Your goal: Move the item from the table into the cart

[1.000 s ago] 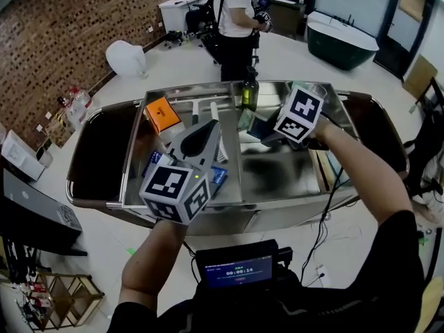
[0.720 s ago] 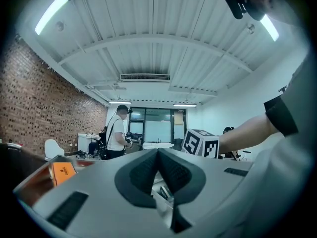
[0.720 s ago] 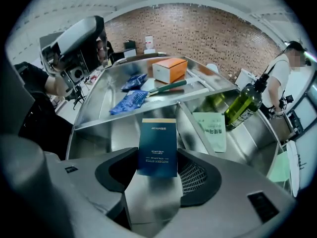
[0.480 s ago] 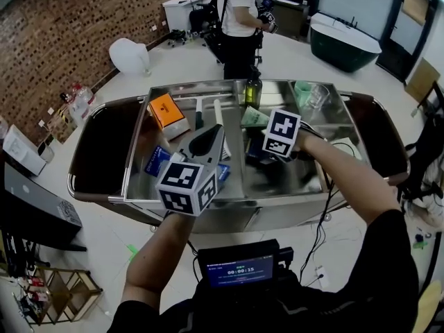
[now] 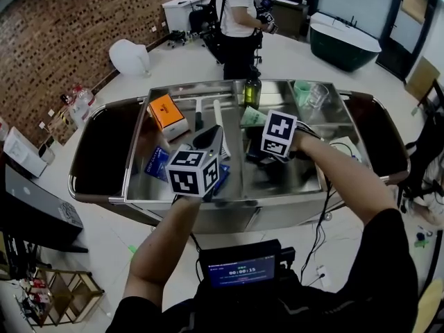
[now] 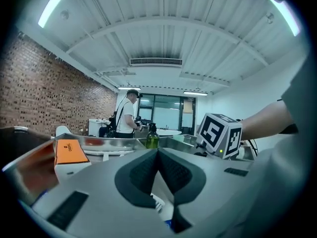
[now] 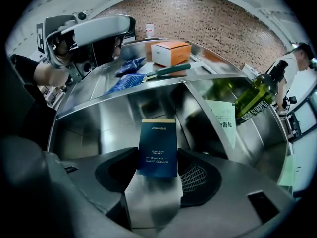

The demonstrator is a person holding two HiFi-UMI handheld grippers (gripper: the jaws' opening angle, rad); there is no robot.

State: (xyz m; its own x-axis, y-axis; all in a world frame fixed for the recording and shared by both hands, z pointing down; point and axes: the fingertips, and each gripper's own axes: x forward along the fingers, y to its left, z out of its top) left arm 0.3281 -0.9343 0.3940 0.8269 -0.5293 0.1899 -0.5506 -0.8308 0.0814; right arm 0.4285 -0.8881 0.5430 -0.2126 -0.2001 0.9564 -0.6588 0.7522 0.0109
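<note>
We count one dark blue box (image 7: 157,147), one orange box (image 7: 170,52), one green bottle (image 7: 256,97), two blue packets (image 7: 124,83) | dark blue box low in cart's (image 5: 229,201) right compartment, bare steel around it | right gripper (image 7: 157,156) points steeply down, jaws clamped on that box | left gripper (image 6: 157,155) nearly level over left compartment, jaws pressed together, empty

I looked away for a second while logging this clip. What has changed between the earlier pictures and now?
Both grippers came down toward the stainless steel cart. The right gripper, still shut on the dark blue box, sank lower over the right compartment. The left gripper, jaws together and empty, dropped over the blue packets. Nothing was taken or let go. The orange box and green bottle stayed put.
</note>
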